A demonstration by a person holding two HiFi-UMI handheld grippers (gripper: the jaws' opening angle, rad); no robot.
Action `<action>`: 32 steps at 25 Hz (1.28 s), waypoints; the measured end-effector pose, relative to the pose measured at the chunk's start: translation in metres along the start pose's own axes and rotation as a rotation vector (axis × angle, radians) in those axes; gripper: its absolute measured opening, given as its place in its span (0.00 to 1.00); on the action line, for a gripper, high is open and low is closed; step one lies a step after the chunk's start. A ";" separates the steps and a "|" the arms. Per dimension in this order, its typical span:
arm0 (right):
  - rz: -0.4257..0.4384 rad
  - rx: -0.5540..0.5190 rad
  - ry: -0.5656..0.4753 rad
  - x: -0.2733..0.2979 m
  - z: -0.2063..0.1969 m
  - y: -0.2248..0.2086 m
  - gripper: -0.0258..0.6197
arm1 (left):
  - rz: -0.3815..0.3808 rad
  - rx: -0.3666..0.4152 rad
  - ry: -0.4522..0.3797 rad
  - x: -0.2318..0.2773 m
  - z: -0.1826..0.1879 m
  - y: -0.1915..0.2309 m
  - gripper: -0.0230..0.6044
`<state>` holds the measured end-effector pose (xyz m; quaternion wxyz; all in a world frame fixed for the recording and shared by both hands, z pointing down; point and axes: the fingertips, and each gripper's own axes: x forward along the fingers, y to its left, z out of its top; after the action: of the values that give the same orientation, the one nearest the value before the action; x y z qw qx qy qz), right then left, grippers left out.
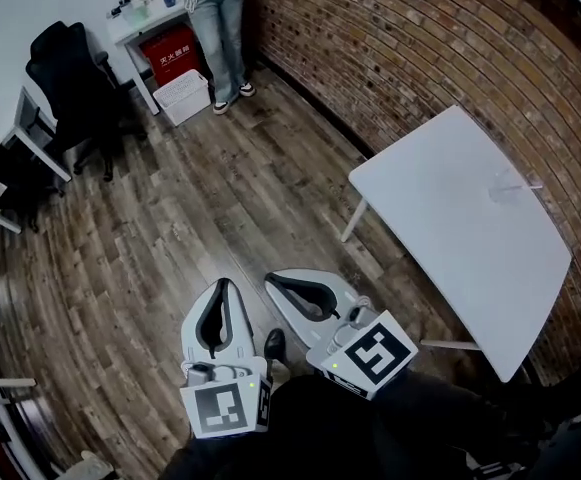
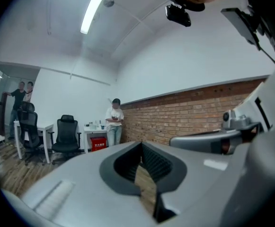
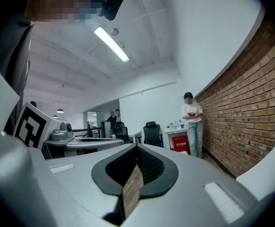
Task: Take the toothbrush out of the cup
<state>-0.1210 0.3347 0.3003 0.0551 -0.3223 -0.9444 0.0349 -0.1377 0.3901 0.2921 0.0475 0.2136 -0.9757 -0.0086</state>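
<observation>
A white table [image 1: 450, 218] stands to the right, by the brick wall. On its far side sits a clear cup [image 1: 505, 187], faint against the white top, with a thin toothbrush [image 1: 526, 185] poking out to the right. Both grippers hang level over the wooden floor, well short of the table. My left gripper [image 1: 223, 284] [image 2: 141, 155] has its jaws together and nothing in them. My right gripper [image 1: 273, 280] [image 3: 137, 163], just beside it, is shut and empty too. Neither gripper view shows the cup.
A brick wall [image 1: 420, 38] runs behind the table. A person in jeans [image 1: 218, 28] stands at the far end by a white desk [image 1: 130, 23], a red box [image 1: 173, 54] and a white basket [image 1: 182, 96]. Black office chairs [image 1: 70, 78] stand at the left.
</observation>
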 end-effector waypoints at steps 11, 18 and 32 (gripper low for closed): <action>-0.392 0.046 -0.028 0.018 0.001 -0.073 0.04 | -0.438 0.042 0.036 0.097 -0.011 -0.026 0.05; -0.723 0.096 -0.070 -0.069 -0.003 -0.121 0.04 | -0.765 0.097 0.067 0.114 -0.017 -0.131 0.05; -1.176 0.152 -0.158 -0.268 -0.018 -0.183 0.04 | -1.208 0.195 0.072 0.089 -0.032 -0.348 0.05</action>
<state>-0.0190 0.0269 0.3151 0.0175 0.2628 -0.9605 0.0898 -0.0709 0.0368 0.3192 0.0474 0.7325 -0.6762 0.0628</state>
